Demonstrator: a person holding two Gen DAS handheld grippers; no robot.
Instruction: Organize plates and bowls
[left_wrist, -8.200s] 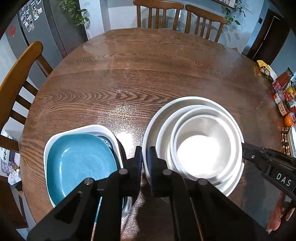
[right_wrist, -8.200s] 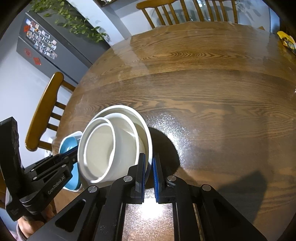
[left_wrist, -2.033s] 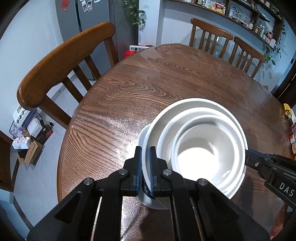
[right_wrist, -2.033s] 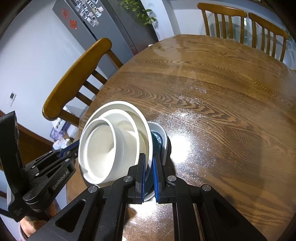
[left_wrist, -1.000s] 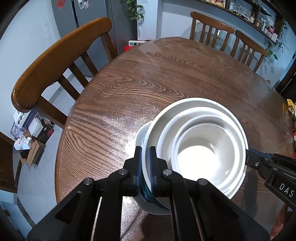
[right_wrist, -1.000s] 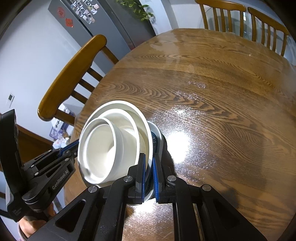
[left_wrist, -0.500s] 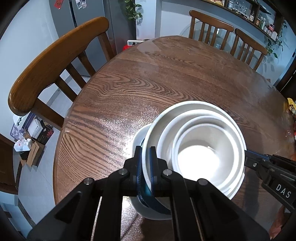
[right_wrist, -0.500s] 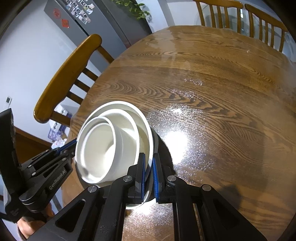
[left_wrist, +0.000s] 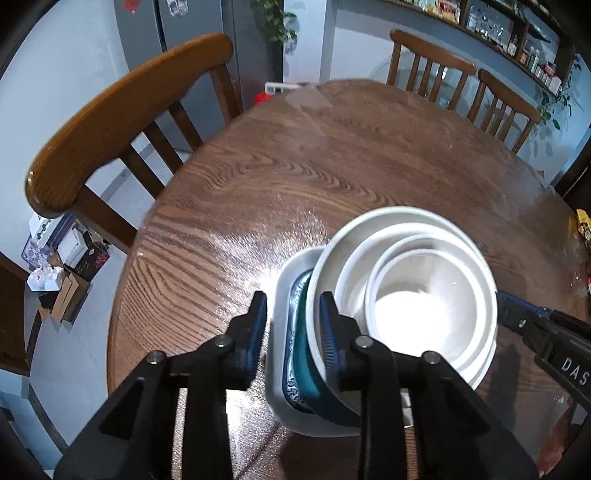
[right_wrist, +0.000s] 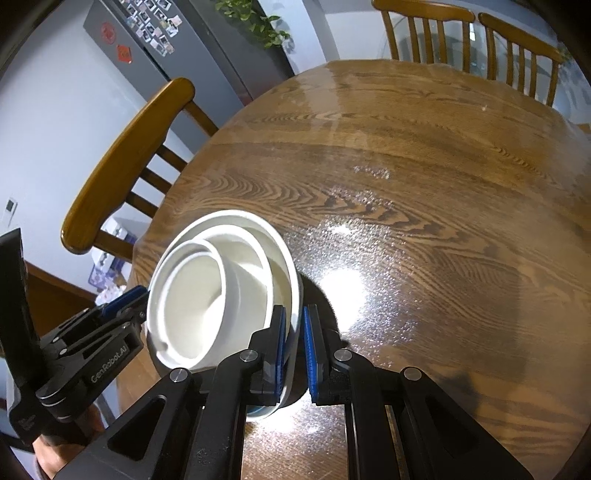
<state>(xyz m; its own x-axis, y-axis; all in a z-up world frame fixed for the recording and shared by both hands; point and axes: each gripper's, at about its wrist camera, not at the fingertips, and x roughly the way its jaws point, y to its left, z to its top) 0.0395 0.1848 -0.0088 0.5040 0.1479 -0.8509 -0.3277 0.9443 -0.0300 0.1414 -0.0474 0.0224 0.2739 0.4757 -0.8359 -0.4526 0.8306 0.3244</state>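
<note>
Low in the middle of both views, the white bowls (left_wrist: 424, 306) sit nested on a blue plate (left_wrist: 301, 354) in a white dish (left_wrist: 280, 369). Left gripper (left_wrist: 291, 332) has just been opening, rim between its jaws, unpinched. Right gripper (right_wrist: 293, 347) pinches the biggest bowl's rim. I think it should let go slowly. Everything looks smooth, round and shiny on the grainy wooden table (left_wrist: 332, 166).

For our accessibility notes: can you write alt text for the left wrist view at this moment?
A nested stack of white ceramic bowls sits on a teal plate in a white squarish dish on a round brown wooden table. The left gripper, jaws just opened, straddles the stack's near rim; the right gripper reaches in from the right.
</note>
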